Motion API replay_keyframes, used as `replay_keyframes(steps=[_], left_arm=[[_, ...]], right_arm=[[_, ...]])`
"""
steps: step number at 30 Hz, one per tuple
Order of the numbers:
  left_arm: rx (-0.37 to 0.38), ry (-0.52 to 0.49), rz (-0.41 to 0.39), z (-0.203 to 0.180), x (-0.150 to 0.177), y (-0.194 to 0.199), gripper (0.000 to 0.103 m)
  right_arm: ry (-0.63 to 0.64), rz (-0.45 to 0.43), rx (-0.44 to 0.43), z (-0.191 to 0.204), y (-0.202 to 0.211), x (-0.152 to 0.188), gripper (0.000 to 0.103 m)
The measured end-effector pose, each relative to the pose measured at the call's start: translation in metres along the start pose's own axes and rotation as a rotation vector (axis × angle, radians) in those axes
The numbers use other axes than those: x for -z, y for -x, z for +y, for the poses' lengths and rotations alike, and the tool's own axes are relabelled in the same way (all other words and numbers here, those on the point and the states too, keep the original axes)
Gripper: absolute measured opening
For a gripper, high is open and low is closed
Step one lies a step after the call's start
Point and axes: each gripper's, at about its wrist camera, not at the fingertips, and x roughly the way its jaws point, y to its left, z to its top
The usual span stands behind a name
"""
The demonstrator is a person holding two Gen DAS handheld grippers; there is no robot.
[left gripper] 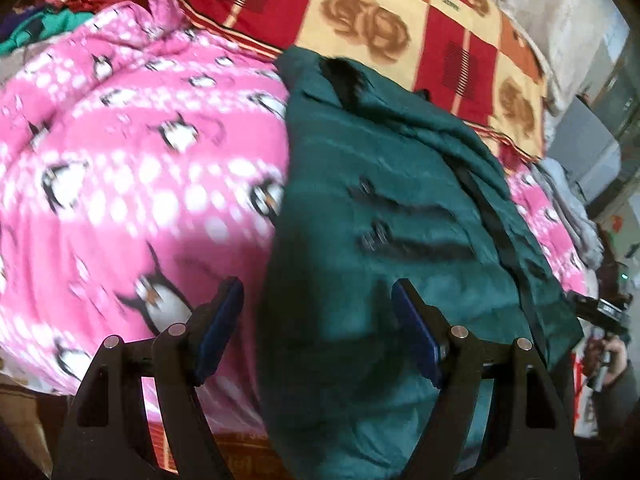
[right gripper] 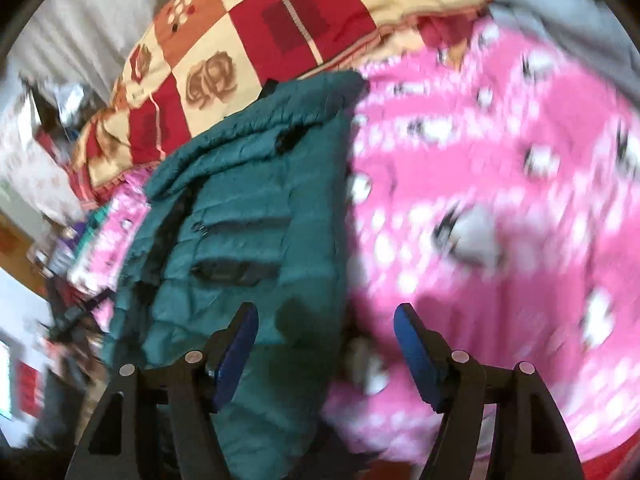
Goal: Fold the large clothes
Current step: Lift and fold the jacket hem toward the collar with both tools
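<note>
A dark green padded jacket (left gripper: 380, 208) lies folded lengthwise on a pink penguin-print blanket (left gripper: 132, 168). It has a black zipper line and black pocket flaps. My left gripper (left gripper: 318, 308) is open and empty, hovering above the jacket's near left edge. In the right wrist view the jacket (right gripper: 248, 216) lies left of centre on the blanket (right gripper: 500, 200). My right gripper (right gripper: 326, 332) is open and empty above the jacket's near right edge. Both views are motion-blurred.
A red, orange and cream checked quilt (left gripper: 392, 20) is bunched at the far side of the bed. Grey clothing (left gripper: 572, 208) lies at the right edge, also seen in the right wrist view (right gripper: 568, 16). Green and red clothes (left gripper: 44, 28) lie far left.
</note>
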Motion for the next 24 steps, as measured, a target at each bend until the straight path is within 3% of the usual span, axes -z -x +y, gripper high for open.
replay_keyframes(steps=[3,5,7,9,13,18,21,23,24], left_arm=[[0.008,-0.003,0.036,0.000,0.018,-0.005,0.077],[0.044,0.019,0.028,0.005,0.033,-0.001,0.078],[0.082,0.038,0.028,0.008,0.041,0.002,0.079],[0.114,0.059,0.031,0.009,0.046,0.004,0.079],[0.277,0.104,0.076,0.007,0.054,0.002,0.079],[0.323,0.101,0.077,0.003,0.049,0.003,0.077],[0.272,0.111,0.064,0.005,0.043,0.002,0.053],[0.251,0.128,0.039,0.008,0.041,0.003,0.020],[0.248,0.127,0.023,0.007,0.040,0.006,0.016]], right_arm=[[-0.012,0.040,-0.042,0.001,-0.015,0.017,0.068],[-0.038,0.056,-0.141,0.003,-0.022,0.028,0.068],[-0.019,0.046,-0.169,0.011,-0.024,0.036,0.068],[0.032,0.008,-0.162,0.021,-0.021,0.044,0.061],[0.079,-0.062,-0.166,0.029,-0.012,0.055,0.051],[0.070,-0.100,-0.178,0.027,-0.014,0.063,0.045],[0.073,-0.111,-0.181,0.027,-0.014,0.063,0.043],[0.093,-0.124,-0.172,0.031,-0.013,0.063,0.036],[0.106,-0.133,-0.163,0.033,-0.011,0.063,0.032]])
